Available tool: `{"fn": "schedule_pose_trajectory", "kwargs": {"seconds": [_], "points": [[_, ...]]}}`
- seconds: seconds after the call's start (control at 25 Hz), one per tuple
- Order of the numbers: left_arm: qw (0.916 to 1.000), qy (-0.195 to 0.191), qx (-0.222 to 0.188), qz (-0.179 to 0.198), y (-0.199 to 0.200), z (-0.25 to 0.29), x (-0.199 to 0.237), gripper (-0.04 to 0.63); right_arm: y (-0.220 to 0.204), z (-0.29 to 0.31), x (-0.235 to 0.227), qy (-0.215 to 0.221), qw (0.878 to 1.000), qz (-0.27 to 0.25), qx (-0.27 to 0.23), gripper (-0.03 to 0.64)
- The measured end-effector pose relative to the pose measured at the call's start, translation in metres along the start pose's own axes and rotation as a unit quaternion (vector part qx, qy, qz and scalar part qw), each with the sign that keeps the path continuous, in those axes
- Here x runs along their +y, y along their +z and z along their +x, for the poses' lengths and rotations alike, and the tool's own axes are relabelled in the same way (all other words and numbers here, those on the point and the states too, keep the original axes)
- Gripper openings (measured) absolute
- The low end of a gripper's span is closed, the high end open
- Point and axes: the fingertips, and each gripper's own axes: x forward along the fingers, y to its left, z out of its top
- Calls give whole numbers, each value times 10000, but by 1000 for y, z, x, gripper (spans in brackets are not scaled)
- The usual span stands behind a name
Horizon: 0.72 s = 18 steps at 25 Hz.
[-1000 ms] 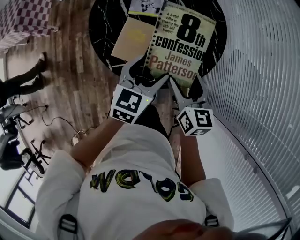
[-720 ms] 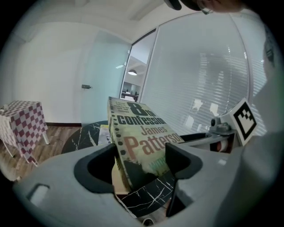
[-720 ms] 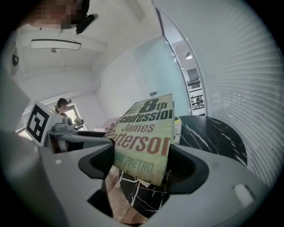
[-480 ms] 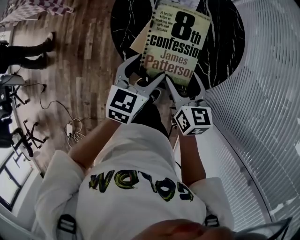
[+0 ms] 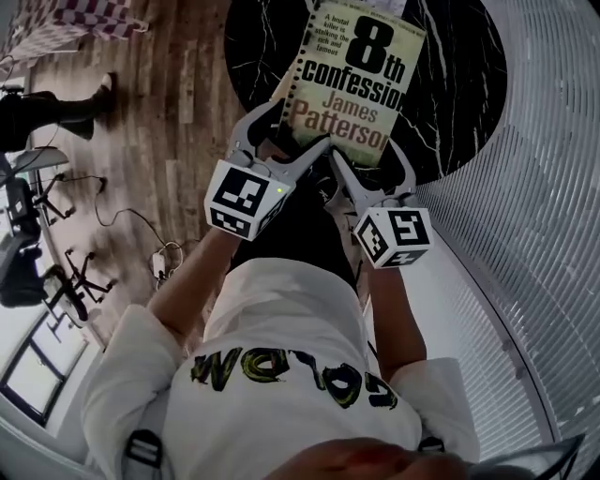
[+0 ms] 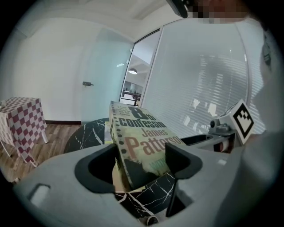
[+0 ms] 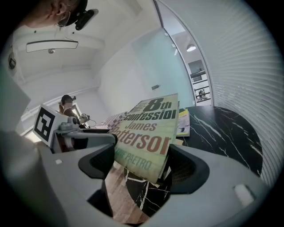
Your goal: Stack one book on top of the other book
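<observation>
A paperback, "8th confession" [image 5: 352, 80], hangs tilted over the round black marble table [image 5: 455, 84]. My left gripper [image 5: 289, 141] is shut on its near left corner and my right gripper [image 5: 370, 157] is shut on its near right corner. The left gripper view shows the paperback [image 6: 137, 137] wedged between the left gripper's [image 6: 140, 166] jaws. The same cover [image 7: 148, 128] sits between the right gripper's [image 7: 142, 165] jaws in the right gripper view. A tan book [image 5: 278, 91] lies on the table, almost wholly hidden under the held one; only its edge [image 6: 116, 177] shows.
A yellow-covered booklet [image 7: 183, 122] lies farther back on the table. Wooden floor lies to the left, with a person's legs [image 5: 47, 108] and a checked-cloth table [image 5: 66, 19]. Cables and stands [image 5: 56, 272] sit at lower left. A slatted glass wall [image 5: 544, 206] curves along the right.
Both grippers have carried the paperback across the table, so it now covers the tan book that lay in plain sight to its left. Both grips are unchanged.
</observation>
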Motion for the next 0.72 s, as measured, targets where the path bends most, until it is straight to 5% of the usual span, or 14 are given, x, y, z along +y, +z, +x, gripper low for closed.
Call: {"fn": "schedule_pose_trajectory", "kwargs": {"seconds": [0.32, 0.72], "points": [[9988, -306, 170, 334, -31, 22, 26, 356, -37, 30, -7, -17, 9996, 180, 207, 382], [9982, -527, 253, 98, -49, 36, 61, 356, -60, 65, -3, -78, 9982, -121, 586, 382]]}}
